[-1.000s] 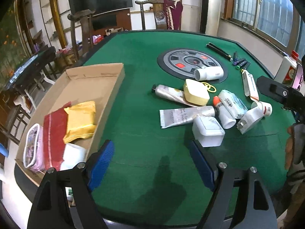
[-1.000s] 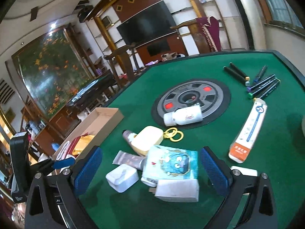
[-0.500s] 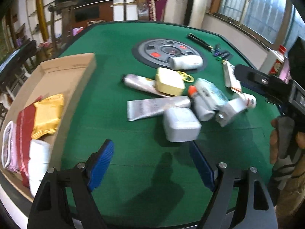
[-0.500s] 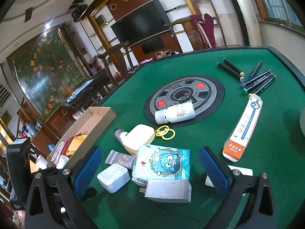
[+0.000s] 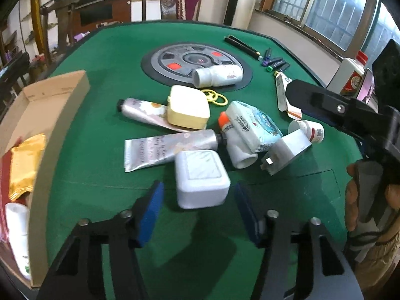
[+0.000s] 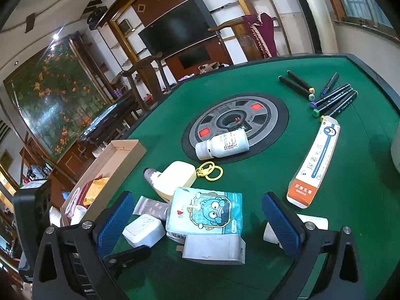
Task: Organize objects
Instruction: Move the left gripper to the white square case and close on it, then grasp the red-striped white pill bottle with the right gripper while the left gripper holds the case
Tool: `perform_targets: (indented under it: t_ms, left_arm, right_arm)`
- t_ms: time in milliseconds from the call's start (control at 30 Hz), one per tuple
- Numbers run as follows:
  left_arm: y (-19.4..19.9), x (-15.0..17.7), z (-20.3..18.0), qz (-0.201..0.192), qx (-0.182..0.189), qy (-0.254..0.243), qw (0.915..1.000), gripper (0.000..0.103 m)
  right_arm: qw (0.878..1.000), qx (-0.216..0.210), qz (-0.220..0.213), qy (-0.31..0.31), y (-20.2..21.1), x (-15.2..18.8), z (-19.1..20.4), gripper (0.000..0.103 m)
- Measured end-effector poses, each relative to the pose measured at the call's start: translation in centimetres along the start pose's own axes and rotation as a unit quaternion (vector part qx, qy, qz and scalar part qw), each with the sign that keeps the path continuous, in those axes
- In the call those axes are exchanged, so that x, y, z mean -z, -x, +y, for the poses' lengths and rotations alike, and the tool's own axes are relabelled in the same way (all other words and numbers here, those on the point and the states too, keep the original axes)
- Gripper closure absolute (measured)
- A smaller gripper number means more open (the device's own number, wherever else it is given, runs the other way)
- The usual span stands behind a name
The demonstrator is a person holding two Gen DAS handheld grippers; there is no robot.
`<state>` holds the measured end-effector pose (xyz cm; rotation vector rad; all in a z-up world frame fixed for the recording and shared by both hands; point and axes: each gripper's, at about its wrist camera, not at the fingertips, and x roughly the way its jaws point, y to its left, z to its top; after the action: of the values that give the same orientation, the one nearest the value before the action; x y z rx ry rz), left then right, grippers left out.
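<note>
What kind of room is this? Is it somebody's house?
Probably a living room in a home: a big television on a wooden wall unit, carved wooden chairs, and a green felt mahjong table with toiletries scattered on it.

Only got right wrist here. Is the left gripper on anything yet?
Observer: Not yet. The left gripper is closing, with the near end of the white square case between its tips and the pads clear of it.
Operator: Is anything hidden under the tissue pack?
Observer: Yes. A white bottle with an orange cap lies partly under the tissue pack.
</note>
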<state>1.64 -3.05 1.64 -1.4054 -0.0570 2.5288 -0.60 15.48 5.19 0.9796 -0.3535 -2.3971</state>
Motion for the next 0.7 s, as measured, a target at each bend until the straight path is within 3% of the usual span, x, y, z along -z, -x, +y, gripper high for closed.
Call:
perform_targets:
  t_ms: [133,467,700]
  left_arm:
    - [-1.0,-0.3,-0.1,0.006,0.0,0.003,1.0,0.057]
    - [-1.2,-0.9,0.1,-0.003,0.004,0.007,1.0,0.058]
    - [-1.5,-0.9,0.1,0.0,0.004,0.0,1.0,0.061]
  right_arm:
    - [1.0,0.002,0.0,-0.005,0.1,-0.1,-0.3,0.0]
    - [1.0,0.005,0.003,-0.008,0.1,-0.2,-0.6,0.0]
    - [0.999,-0.017,-0.002,-0.052,0.9,-0.8,-2.8,0.0]
